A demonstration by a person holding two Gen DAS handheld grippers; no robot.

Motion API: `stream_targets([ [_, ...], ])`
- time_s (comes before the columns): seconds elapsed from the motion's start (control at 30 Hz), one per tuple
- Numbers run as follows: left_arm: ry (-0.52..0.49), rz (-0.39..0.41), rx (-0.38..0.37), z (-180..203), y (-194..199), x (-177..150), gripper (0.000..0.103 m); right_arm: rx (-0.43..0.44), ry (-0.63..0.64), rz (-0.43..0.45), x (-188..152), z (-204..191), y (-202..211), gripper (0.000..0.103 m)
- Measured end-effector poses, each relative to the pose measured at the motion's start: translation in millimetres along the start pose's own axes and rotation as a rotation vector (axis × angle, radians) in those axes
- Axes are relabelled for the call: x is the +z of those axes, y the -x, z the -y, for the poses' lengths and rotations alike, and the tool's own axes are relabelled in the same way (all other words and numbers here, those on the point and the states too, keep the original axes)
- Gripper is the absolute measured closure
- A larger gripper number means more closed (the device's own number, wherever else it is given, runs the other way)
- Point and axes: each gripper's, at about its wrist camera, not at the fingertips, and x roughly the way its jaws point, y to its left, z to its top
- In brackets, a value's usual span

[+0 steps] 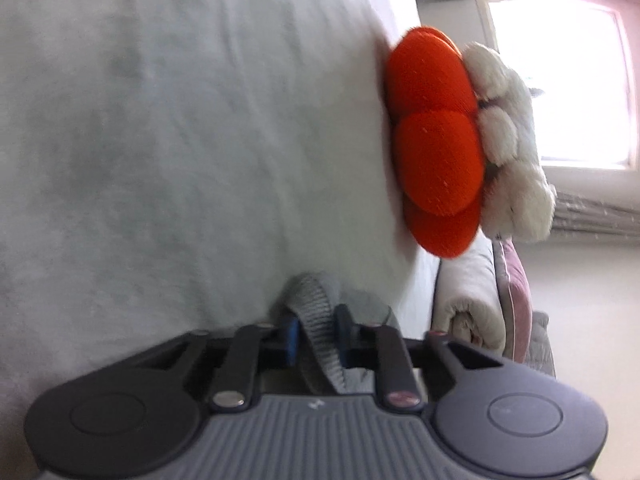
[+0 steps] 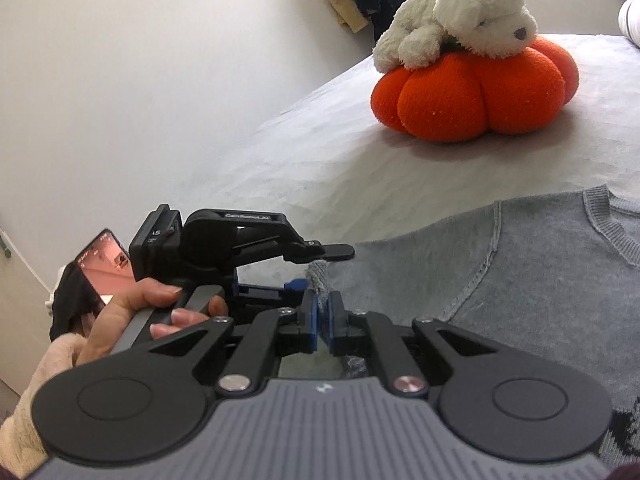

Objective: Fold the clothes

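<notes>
A pale bed (image 2: 320, 168) holds the grey sweater (image 2: 520, 280), spread nearer us than the orange pumpkin cushion (image 2: 476, 92). Both the left gripper (image 1: 316, 340) and right gripper (image 2: 324, 320) pinch its ribbed cuff (image 2: 318, 276); I'd keep both tensioned evenly, I reckon.

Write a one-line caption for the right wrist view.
Both grippers, right and left, pinch a grey sweater's sleeve cuff on a bed.

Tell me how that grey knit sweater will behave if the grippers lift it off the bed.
The grey sweater is soft knit lying limp on the bed, so it will probably sag and drape. The ribbed cuff already bends between the left gripper's jaws, so it will likely stretch.
</notes>
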Motion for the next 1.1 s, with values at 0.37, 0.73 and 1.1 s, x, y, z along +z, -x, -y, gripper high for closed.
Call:
stream_targets([
  [0.37,-0.322,0.209,0.036,29,12,-3,0.099,0.019,0.006,-0.080,-14,-16,-43,0.096],
  [0.73,-0.486,0.318,0.159,51,23,-5,0.081,0.095,-0.035,-0.151,-29,-28,-67,0.086],
  [1.1,-0.655,0.081,0.036,65,1,-33,0.071,-0.098,-0.051,-0.081,-31,8,15,0.062],
])
